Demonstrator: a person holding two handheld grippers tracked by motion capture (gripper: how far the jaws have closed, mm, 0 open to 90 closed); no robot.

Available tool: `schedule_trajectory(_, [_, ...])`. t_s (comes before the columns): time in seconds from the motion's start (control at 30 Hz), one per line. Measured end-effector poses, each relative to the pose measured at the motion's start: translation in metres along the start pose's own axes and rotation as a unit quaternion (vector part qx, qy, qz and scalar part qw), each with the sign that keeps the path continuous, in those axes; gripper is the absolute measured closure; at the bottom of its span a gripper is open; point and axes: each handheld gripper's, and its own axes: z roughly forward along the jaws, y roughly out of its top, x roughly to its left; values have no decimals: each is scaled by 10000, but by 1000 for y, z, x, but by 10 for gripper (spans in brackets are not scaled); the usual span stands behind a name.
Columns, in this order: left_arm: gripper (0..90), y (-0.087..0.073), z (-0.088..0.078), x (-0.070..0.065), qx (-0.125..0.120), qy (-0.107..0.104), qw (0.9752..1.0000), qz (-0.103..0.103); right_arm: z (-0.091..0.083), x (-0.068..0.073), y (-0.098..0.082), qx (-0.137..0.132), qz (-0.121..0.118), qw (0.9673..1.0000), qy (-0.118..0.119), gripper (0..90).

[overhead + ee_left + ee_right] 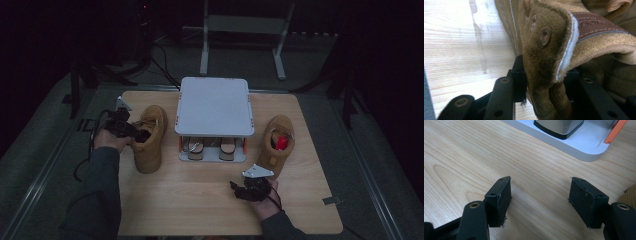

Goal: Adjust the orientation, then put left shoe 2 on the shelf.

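A tan suede boot (pixel 150 137) stands on the wooden table (pixel 200 200), left of a white rack (pixel 215 107). My left gripper (pixel 131 131) reaches into its opening from the left. In the left gripper view the boot's collar flap (pixel 549 50) sits between the black jaws of my left gripper (pixel 546 77), and both pads press against it. A second tan boot (pixel 279 142) stands right of the rack with something red (pixel 282 142) inside. My right gripper (pixel 239 190) rests low over the table in front of it. Its jaws (pixel 540 197) stand open over bare wood.
The rack's lower shelf holds a pair of tan shoes (pixel 195 147) under its white top. The rack's white base (pixel 584 145) with an orange post lies just ahead of my right gripper. A metal frame (pixel 240 30) stands on the floor behind the table.
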Motion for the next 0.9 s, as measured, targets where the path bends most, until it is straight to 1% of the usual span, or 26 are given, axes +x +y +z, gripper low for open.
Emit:
schedule_trajectory(0.13, [714, 0, 0, 0, 7, 60, 10000, -36, 0, 0, 0, -5, -1, 10000, 2, 341])
schedule_trajectory(0.23, [731, -1, 0, 2, -9, 57, 10000, -47, 0, 0, 0, -5, -3, 10000, 2, 342])
schedule_trajectory(0.3, [737, -1, 0, 3, -40, 10, 9999, -117, 1, 0, 0, -4, -10, 10000, 6, 344])
schedule_trajectory(0.57, [744, -4, 0, 9, -118, -147, 9996, -197, 1, 0, 1, -2, -10, 10000, 9, 345])
schedule_trajectory(0.67, [747, -5, 0, 12, -165, -261, 9992, -262, 1, 0, 1, -2, -12, 10000, 9, 345])
schedule_trajectory(0.83, [756, -5, -2, 17, -231, -282, 9988, -329, 1, 0, 1, -1, -14, 10000, 16, 346])
schedule_trajectory(0.9, [757, -4, -3, 18, -271, -356, 9982, -403, 1, 0, 1, 0, -11, 10000, 17, 346])
